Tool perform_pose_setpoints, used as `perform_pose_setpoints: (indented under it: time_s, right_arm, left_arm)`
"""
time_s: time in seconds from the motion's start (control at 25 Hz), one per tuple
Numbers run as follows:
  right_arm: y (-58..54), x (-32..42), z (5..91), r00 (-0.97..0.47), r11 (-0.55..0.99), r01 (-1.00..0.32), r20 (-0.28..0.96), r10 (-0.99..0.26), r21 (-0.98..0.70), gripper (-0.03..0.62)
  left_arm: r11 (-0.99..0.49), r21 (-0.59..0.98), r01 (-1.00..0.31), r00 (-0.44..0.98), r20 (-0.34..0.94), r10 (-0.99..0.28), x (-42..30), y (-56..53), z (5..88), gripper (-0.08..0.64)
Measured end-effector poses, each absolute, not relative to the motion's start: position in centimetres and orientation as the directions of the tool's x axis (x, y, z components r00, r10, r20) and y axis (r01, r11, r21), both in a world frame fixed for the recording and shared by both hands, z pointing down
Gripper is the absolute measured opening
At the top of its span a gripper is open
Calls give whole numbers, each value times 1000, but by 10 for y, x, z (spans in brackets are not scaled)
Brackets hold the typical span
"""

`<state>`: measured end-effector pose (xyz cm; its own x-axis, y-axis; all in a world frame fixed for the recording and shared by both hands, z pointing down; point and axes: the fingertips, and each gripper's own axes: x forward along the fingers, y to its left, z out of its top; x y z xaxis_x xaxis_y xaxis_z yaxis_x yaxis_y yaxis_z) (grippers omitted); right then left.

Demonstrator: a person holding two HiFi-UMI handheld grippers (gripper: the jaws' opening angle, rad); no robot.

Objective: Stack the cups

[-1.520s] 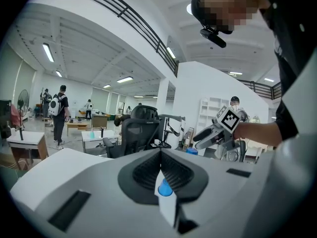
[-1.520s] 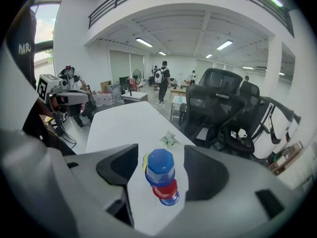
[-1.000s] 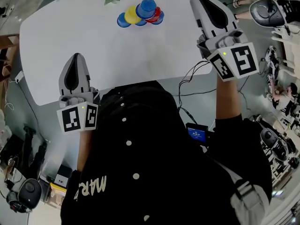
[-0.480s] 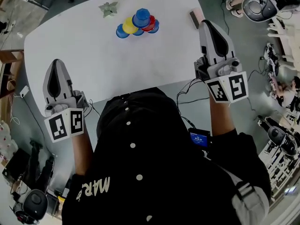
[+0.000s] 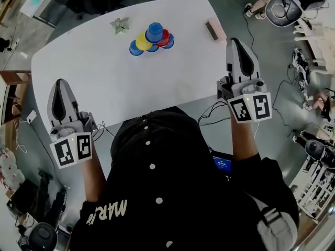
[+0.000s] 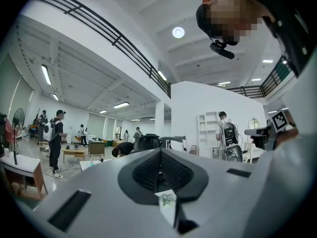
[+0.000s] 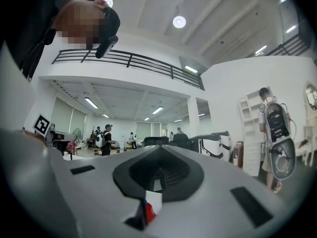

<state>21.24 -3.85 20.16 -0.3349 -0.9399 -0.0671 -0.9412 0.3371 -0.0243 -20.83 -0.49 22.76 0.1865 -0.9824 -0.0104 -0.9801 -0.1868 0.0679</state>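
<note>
We held the left gripper (image 5: 61, 88) at the lower left of the head view, over the near left edge of the white table (image 5: 104, 77), and the right gripper (image 5: 239, 46) at the right, just off the table's right edge. Each claw was pressed together with nothing in it. Both gripper views looked out level across the hall rather than down at the table, so neither showed a cup.

The cups (image 5: 152, 40) sat well apart from both claws at the upper middle of the frame, bunched tight. A blue cup (image 5: 154, 32) rode on top, with a yellow cup (image 5: 143, 40) and a red cup (image 5: 165, 37) pressed in beside it. A green paper figure (image 5: 120, 24) lay just up and left of them, and a pinkish block (image 5: 214, 29) lay near the far right edge.

We judged this wide, withdrawn hold a resting pose that kept the claws clear of the pile. We could not tell whether stacking was finished or yet to begin.
</note>
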Motion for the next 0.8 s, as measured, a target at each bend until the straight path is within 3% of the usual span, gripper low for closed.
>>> perform_pose_setpoints:
  time_s: [0.8]
  right_arm:
    - [-39,209,204,-337,338,-941,-65,-939,-5,3]
  left_arm:
    - [-192,76,-978,193,9,-981,-192,-7,234,11]
